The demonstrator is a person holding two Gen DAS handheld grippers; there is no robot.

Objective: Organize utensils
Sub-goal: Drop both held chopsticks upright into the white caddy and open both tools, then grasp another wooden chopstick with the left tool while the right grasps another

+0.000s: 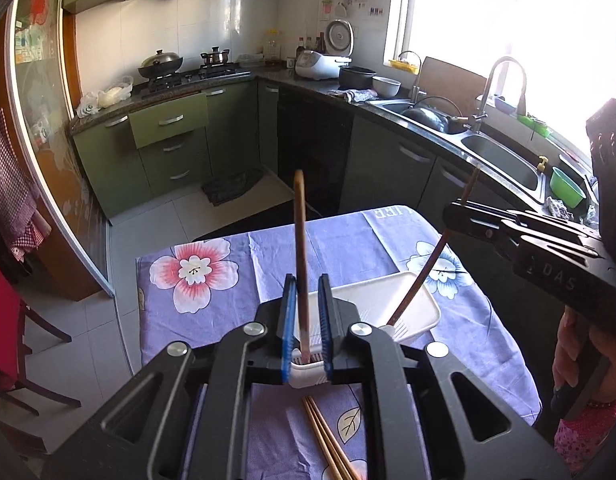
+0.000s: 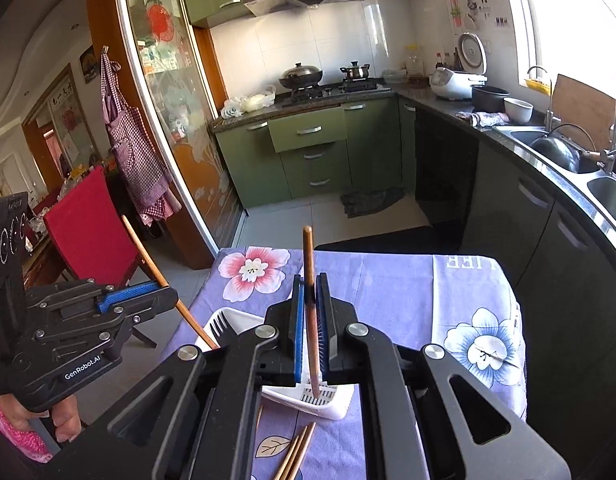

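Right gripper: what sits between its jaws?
A dark brown chopstick, gripped by the right gripper, its tip down in the white tray. The right wrist view shows it.

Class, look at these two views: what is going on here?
A person holds two grippers over a white tray on a floral tablecloth. The left gripper and the right gripper each clamp a brown chopstick, the left chopstick and the right chopstick, tips down in the tray. Spare chopsticks lie loose on the cloth; a black fork sits in the tray.

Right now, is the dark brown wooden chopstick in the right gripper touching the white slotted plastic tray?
Touching. The right wrist view shows the chopstick tip resting on the tray's slotted floor.
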